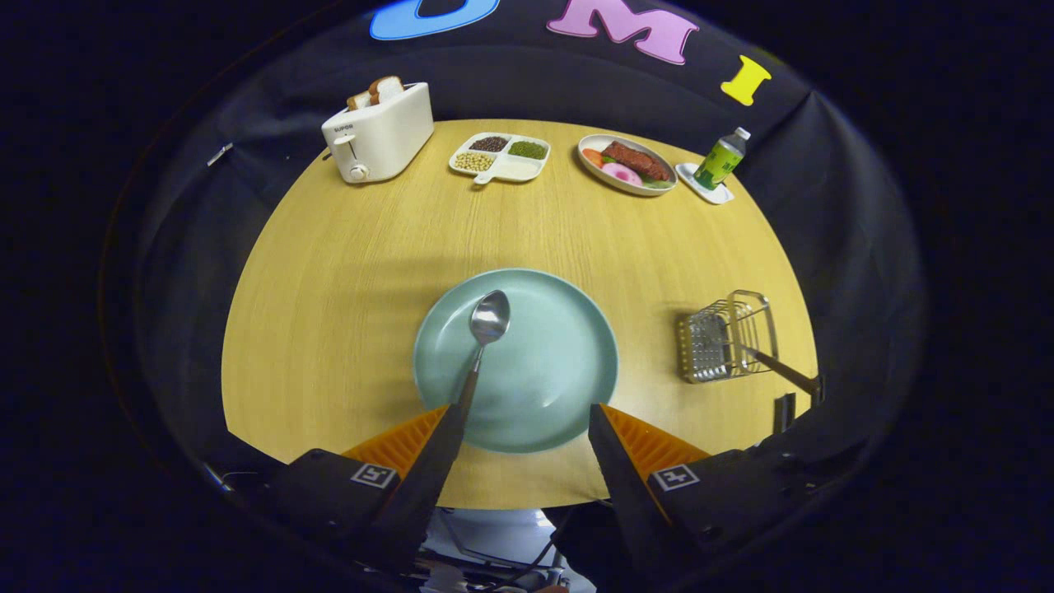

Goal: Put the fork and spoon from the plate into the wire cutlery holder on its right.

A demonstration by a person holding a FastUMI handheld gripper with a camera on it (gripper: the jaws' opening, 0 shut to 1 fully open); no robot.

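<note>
Gripper (523, 416) hovers over the near rim of the plate (568, 362) with its fingers spread wide and nothing between them; the left fingertip (449, 424) sits just beside the spoon's handle, and whether it touches the handle cannot be told; the spoon (484, 329) lies on the pale green plate, shiny metal, bowl facing up and pointing away, its slim dark handle running back toward the left finger; the plate is round with a shallow raised rim and rests on the wooden table (329, 288), close to the table's near edge; to the right of the plate, well apart from it, stands the wire cutlery holder (725, 338), a silvery open-topped basket near the table's right edge, with a dark handle, seemingly the fork (782, 371), slanting out of it; bare wood lies between plate and holder; along the far edge sit a white toaster (379, 132) with bread, a divided tray (500, 156) of beans, a dish of food (627, 165) and a bottle (720, 161) on a small saucer.
</note>
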